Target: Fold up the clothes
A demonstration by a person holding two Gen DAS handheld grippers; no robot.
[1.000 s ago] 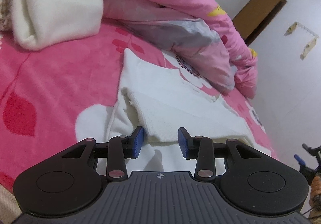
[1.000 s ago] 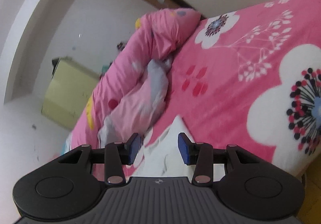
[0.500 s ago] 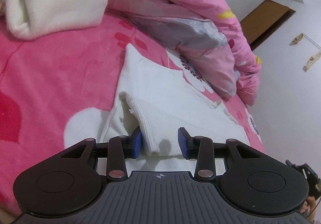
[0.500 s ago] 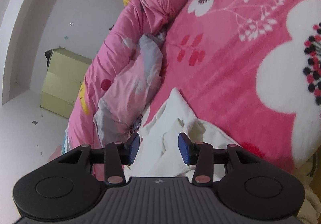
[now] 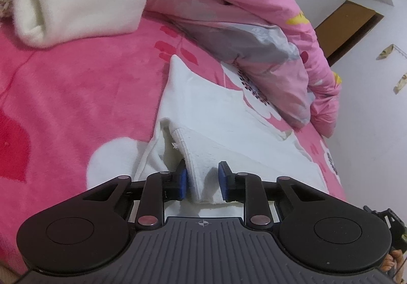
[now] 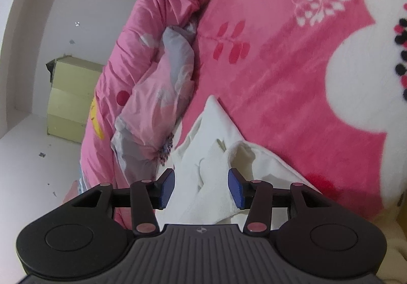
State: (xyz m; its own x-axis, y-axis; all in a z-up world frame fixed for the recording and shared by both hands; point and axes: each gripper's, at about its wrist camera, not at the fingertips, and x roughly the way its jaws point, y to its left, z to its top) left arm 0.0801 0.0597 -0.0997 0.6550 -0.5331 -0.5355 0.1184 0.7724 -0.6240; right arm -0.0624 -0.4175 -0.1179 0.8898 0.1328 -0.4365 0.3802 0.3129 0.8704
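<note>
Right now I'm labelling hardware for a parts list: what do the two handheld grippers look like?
Both look alike: the left gripper and right gripper have black linkage arms with silvery pivot pins, blue pads on the fingers, two round black housings and a ribbed grey body bearing a small crosshair mark.

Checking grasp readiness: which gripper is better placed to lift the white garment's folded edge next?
Left. The left gripper is closing with the white garment fold between its pads; the right gripper is opening over it.
</note>
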